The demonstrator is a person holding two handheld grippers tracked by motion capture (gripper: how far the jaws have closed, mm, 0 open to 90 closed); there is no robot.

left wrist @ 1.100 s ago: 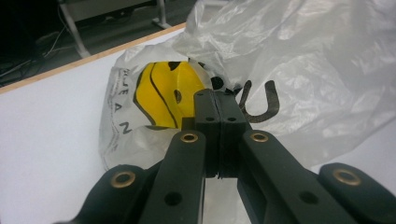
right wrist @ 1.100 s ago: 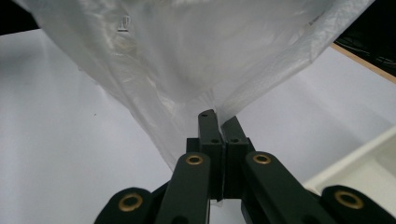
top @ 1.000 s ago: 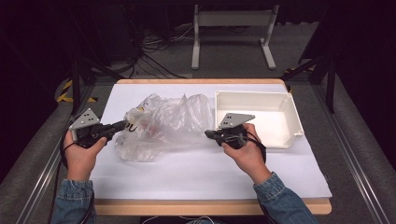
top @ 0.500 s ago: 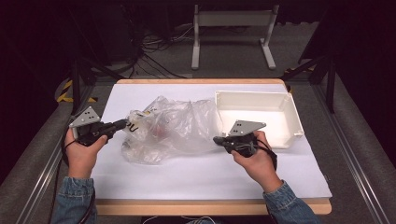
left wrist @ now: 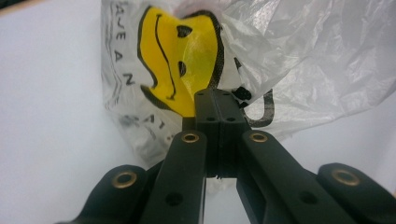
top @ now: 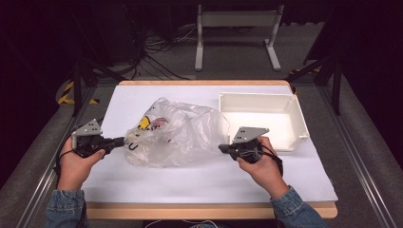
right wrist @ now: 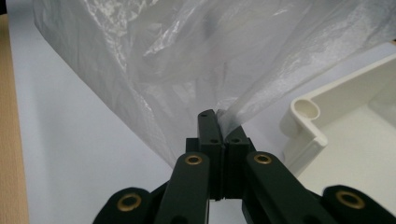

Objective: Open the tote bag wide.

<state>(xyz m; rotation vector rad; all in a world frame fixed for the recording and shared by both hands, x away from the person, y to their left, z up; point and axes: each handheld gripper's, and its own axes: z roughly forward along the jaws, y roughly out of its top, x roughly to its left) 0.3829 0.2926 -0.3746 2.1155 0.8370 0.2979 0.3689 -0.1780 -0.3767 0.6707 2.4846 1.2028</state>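
I note the bag: thin clear plastic film, crinkled, glossy. Tray: smooth white plastic, matt. Table cover: white, matt, paper-like; wooden edge. My gripper jaws: matt black plastic, brass-coloured rivets.

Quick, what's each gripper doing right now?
Left gripper: shut on the plastic bag.
Right gripper: shut on the bag's other end.

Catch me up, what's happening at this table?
A person holds a tool in each hand and has a clear plastic bag pinched at both ends. The left tool is shut on the end printed with a yellow smiley, the right tool on the opposite end. The bag lies on the white table, with a white tray just right of it.
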